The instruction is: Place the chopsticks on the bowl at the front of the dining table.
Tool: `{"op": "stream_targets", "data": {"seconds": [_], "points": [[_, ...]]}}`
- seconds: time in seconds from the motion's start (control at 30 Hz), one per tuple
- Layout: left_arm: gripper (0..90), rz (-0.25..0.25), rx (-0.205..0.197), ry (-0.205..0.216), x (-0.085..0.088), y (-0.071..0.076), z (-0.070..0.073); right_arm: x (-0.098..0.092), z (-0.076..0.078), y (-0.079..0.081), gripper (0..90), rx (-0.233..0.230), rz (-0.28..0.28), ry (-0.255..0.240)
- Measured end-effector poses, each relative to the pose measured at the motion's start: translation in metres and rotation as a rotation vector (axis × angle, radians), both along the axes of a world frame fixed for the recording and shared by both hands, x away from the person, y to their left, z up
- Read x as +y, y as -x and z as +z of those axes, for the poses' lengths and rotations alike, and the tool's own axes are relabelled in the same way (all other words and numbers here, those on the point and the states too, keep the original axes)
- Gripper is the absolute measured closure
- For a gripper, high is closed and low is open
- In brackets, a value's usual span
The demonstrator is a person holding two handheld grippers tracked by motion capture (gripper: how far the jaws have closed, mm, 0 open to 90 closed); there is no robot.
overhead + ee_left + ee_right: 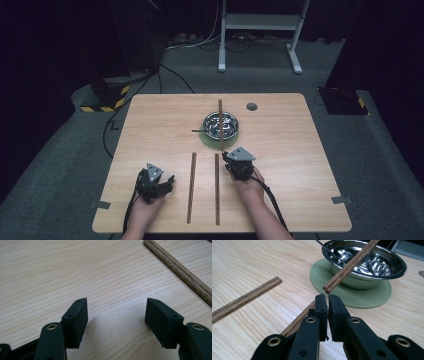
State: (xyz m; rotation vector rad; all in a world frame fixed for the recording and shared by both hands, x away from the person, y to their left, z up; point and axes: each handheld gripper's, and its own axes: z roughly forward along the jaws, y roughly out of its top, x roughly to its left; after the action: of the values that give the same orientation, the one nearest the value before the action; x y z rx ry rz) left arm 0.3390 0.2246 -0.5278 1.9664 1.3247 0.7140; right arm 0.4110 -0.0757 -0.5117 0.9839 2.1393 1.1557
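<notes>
Chopstick across bowl (on mat); two nearer.

Dark lab, black curtains, taped stand base, cables

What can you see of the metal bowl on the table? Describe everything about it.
The metal bowl is round, shallow and shiny, apparently polished steel, with a rolled rim and bright reflections inside. It stands upright on a flat green mat near the far middle of the wooden table. A pair of brown wooden chopsticks lies across its rim, the near ends jutting out over the mat. A thin metal utensil handle leans out over its edge. No hand-held gripper touches it.
</notes>
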Motion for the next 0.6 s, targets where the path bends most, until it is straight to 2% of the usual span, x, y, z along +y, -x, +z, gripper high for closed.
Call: {"op": "stream_targets", "data": {"seconds": [0.6], "points": [[35.6,-0.001,-0.003,0.0,-0.0003,0.0002,0.0,0.0034,-0.0002,-0.0004,85.0,-0.002,0.019,0.011]]}}
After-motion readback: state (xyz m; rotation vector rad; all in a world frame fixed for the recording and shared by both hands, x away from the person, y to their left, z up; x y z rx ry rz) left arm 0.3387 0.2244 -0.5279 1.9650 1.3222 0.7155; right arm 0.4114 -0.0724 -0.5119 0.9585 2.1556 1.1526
